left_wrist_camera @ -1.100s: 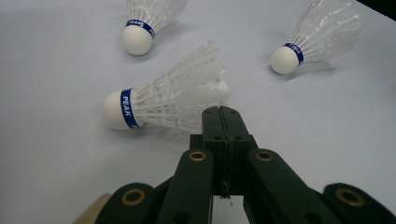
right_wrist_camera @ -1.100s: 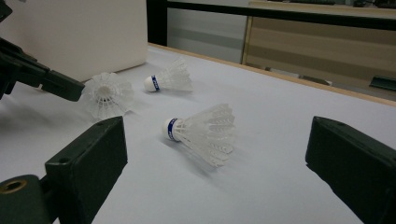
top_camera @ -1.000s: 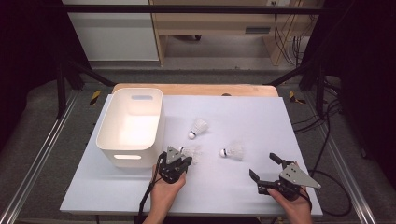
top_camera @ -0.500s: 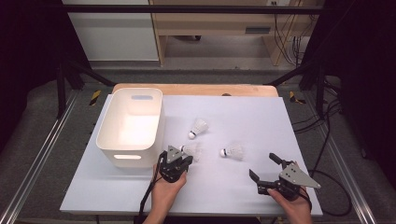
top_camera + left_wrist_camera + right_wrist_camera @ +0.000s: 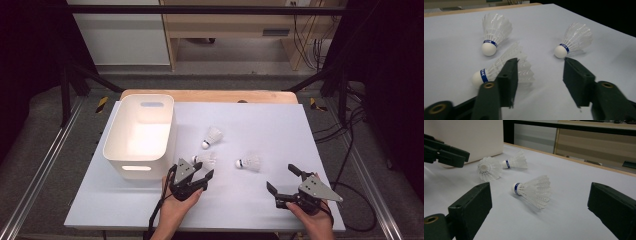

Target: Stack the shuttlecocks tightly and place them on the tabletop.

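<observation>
Three white shuttlecocks with blue bands lie on the white table (image 5: 280, 125): one farther back (image 5: 214, 136), one in the middle (image 5: 207, 160), one to the right (image 5: 250, 162). My left gripper (image 5: 202, 167) sits just in front of the middle one. In the left gripper view its jaws (image 5: 540, 62) have just been opening; the middle shuttlecock (image 5: 499, 71) lies by the left jaw, skirt reaching into the gap, unpressed. My right gripper (image 5: 280, 176) is open near the front right. In the right gripper view (image 5: 540, 187) the right shuttlecock (image 5: 534, 190) lies ahead, apart from the jaws.
A white plastic bin (image 5: 140, 135) stands at the table's left, close beside the left gripper. A wooden board edge (image 5: 210, 95) runs along the far side. Metal rails flank the table and cables (image 5: 350, 150) lie on the floor at the right.
The left gripper's jaws, together in the earlier frames, now stand apart. Both hands and all three shuttlecocks have stayed where they were.
</observation>
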{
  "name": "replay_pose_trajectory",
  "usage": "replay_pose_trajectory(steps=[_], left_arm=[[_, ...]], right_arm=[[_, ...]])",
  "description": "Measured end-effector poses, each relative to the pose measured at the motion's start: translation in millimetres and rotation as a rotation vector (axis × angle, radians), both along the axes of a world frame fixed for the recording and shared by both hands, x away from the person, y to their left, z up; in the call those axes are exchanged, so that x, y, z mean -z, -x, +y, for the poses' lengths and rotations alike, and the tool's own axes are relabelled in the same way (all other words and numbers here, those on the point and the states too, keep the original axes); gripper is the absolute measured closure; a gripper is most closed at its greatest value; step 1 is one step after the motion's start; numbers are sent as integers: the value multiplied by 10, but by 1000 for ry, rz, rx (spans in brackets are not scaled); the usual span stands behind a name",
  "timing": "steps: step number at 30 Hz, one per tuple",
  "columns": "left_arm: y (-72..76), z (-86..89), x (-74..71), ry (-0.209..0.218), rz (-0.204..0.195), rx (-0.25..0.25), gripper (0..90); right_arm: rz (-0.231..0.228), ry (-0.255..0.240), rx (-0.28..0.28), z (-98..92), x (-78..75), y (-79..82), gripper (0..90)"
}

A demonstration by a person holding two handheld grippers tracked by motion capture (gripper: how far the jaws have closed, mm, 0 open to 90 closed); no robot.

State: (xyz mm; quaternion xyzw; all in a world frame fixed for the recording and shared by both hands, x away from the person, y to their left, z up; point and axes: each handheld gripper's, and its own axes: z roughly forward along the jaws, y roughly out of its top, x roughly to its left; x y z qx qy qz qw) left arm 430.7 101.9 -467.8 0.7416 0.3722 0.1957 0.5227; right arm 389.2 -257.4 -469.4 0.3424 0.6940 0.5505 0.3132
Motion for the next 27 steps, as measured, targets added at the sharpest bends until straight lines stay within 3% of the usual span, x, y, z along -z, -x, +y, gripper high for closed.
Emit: replay_pose_trajectory(steps=[6, 12, 23, 27], left_arm=[[42, 13, -43, 35, -53, 24, 256], [88, 26, -79, 49, -60, 42, 79], [327, 177, -94, 84, -90, 92, 53], [437, 310, -99, 84, -126, 96, 50]], right_arm=[[22, 5, -7, 4, -1, 3, 70], [24, 8, -7, 7, -1, 7, 68], [45, 16, -10, 21, 12, 2, 66], [48, 13, 1, 36, 20, 1, 75]])
